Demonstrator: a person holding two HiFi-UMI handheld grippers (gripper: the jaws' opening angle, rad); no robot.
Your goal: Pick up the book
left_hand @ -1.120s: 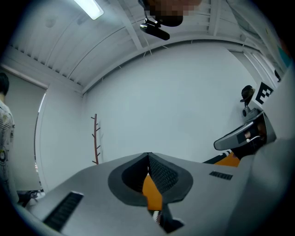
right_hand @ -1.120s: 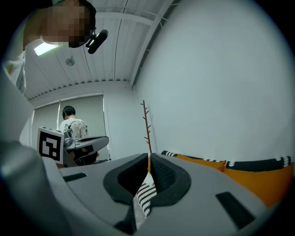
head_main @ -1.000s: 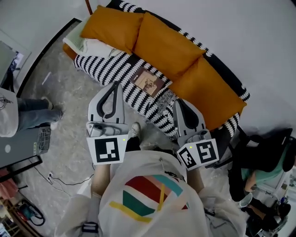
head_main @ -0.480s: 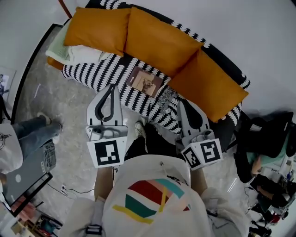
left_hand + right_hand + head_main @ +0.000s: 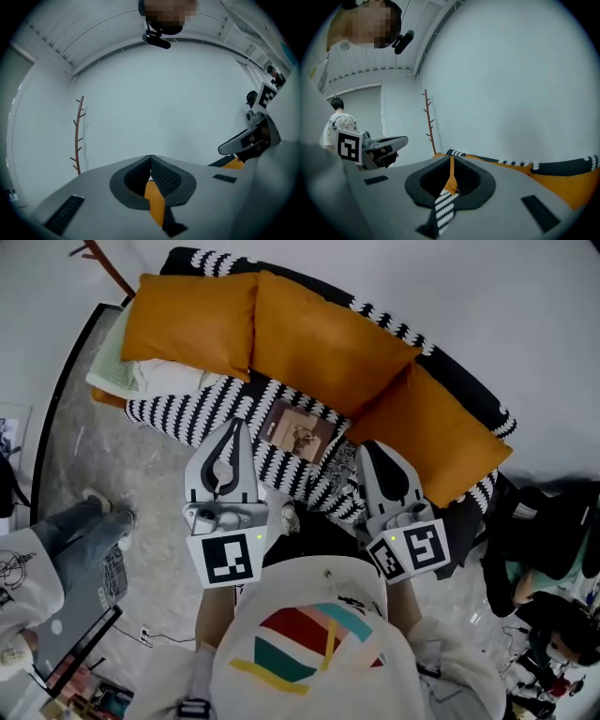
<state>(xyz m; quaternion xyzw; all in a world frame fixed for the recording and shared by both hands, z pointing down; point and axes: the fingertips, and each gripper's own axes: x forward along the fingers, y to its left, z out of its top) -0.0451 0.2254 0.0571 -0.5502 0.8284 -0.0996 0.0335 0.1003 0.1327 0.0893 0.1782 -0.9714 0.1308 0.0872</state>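
The book (image 5: 300, 432), brown with a pale picture on its cover, lies flat on the black-and-white striped seat of the sofa (image 5: 202, 390), in front of the orange cushions. My left gripper (image 5: 235, 424) hangs shut and empty just left of the book, its tip over the seat's front part. To the book's right my right gripper (image 5: 368, 446) is shut too, holding nothing. In the left gripper view the left gripper (image 5: 150, 157) points level at the white wall. The right gripper (image 5: 451, 158) looks along the sofa back. Neither gripper view shows the book.
Three orange cushions (image 5: 328, 338) line the sofa back. A folded pale blanket (image 5: 131, 376) lies at the sofa's left end. One person in jeans (image 5: 66, 535) stands on the floor at left; another sits at right (image 5: 548, 559). A bare branch stand (image 5: 77, 136) leans by the wall.
Both grippers have moved forward toward the sofa and slightly down; their tips now reach over the seat on either side of the book. Both stay shut. The bystander at left has shifted.
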